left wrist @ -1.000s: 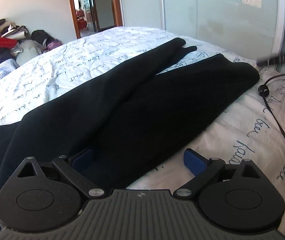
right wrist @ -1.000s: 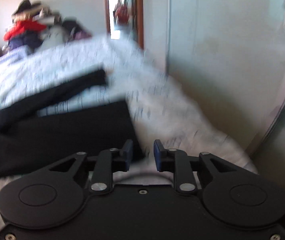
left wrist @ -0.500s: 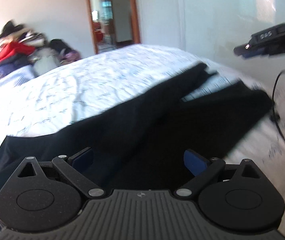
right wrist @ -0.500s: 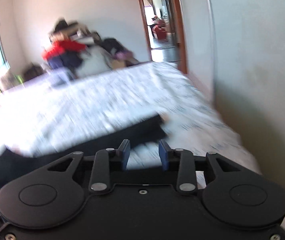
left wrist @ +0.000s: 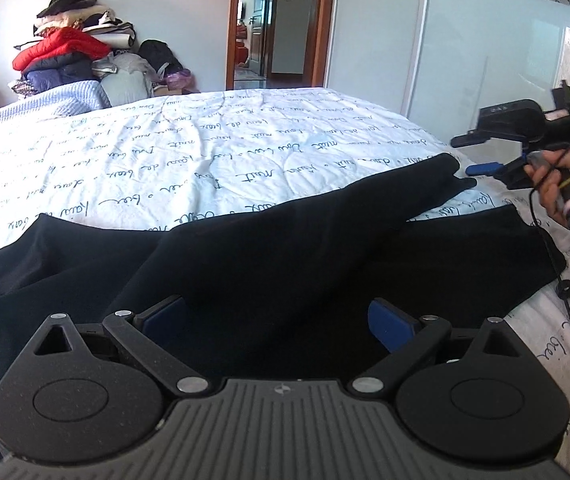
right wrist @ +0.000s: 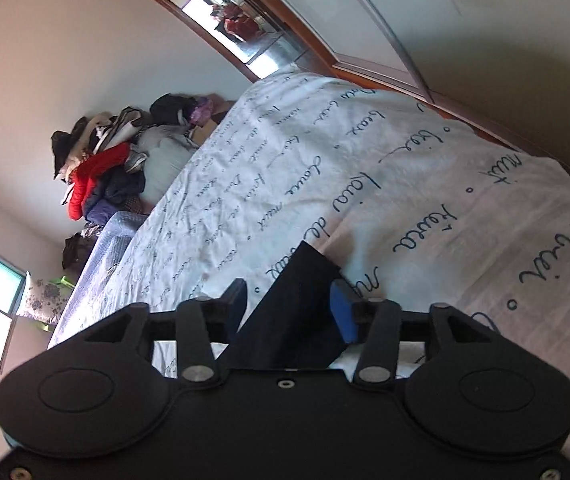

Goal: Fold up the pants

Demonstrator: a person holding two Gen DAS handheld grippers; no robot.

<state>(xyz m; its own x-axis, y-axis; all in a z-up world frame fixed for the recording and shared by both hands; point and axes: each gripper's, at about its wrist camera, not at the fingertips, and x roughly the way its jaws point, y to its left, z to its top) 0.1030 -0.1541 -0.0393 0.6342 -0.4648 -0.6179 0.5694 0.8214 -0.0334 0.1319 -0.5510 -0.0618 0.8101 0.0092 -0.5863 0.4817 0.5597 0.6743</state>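
Black pants lie spread on the bed, over a white quilt printed with dark script. The waist end is at the near left of the left wrist view; two legs run out to the right, the far one narrow and ending near the bed's right edge, the near one broad and flat.

Left claw: blue pads wide apart, released, hovering over the broad leg; no cloth pinched between the pads.

Right claw: rolled to one side, jaws opening. The hem of the narrow leg sits in the gap, close to the right pad; contact with the pad cannot be judged. No squeeze on the cloth is visible. In the left wrist view, this claw is at the far right, at the tip of the narrow leg, gripped by a hand. A thin black cable drops from it across the quilt.

Background: pile of clothes against the wall beyond the bed, open doorway, pale wardrobe doors at right.
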